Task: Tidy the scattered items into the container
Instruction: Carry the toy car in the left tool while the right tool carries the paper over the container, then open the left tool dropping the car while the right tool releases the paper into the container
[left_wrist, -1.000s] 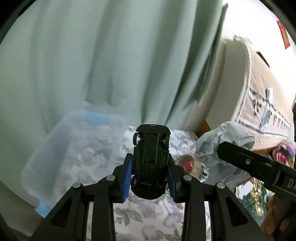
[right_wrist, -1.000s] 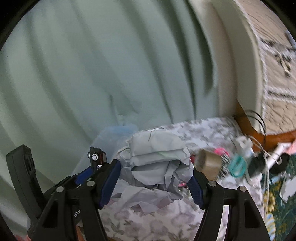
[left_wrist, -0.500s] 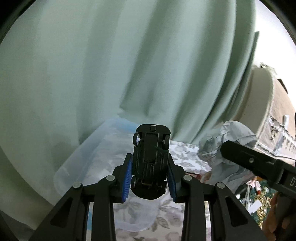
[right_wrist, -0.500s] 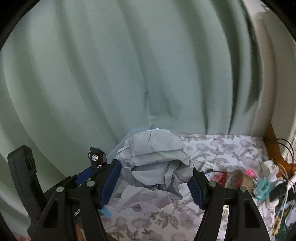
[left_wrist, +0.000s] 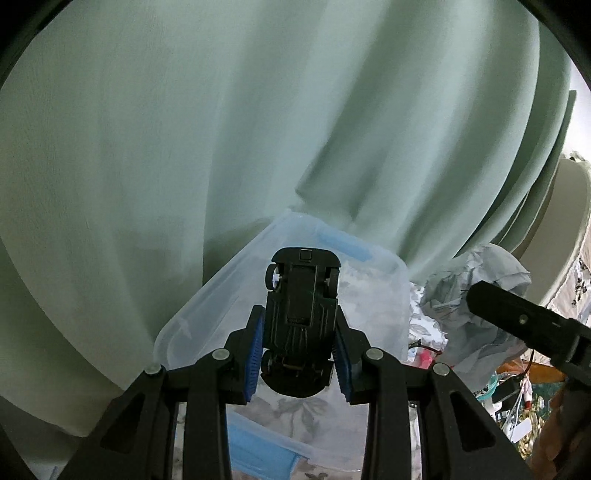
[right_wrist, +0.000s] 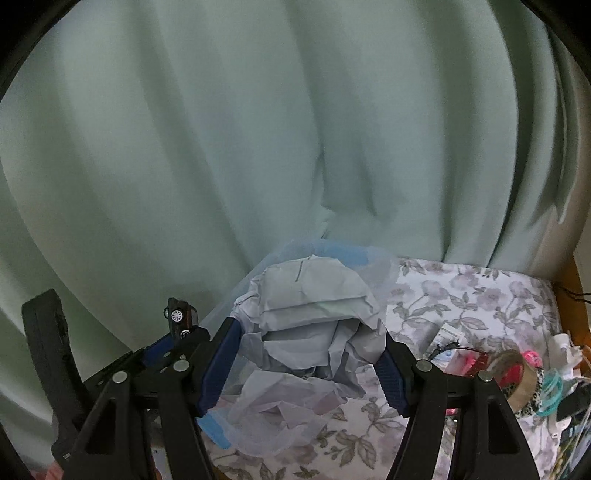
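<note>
My left gripper (left_wrist: 300, 360) is shut on a black toy car (left_wrist: 301, 321), underside toward the camera, held above the clear plastic container (left_wrist: 395, 280) with blue latches. My right gripper (right_wrist: 308, 363) is shut on a crumpled grey paper wad (right_wrist: 314, 314), held over the same container (right_wrist: 351, 254). The toy car (right_wrist: 181, 317) and the left gripper show at the left of the right wrist view. The paper wad (left_wrist: 480, 288) shows at the right of the left wrist view.
A pale green curtain (right_wrist: 295, 129) hangs right behind the container. The floral tablecloth (right_wrist: 469, 295) carries a tape roll (right_wrist: 517, 380), teal rings (right_wrist: 550, 391), a pink item and cables at the right. A cushioned chair (left_wrist: 572, 240) stands far right.
Both grippers have swung left, keeping their loads. The container now lies directly under the car and the paper wad; the clutter has slid to the right edge.
</note>
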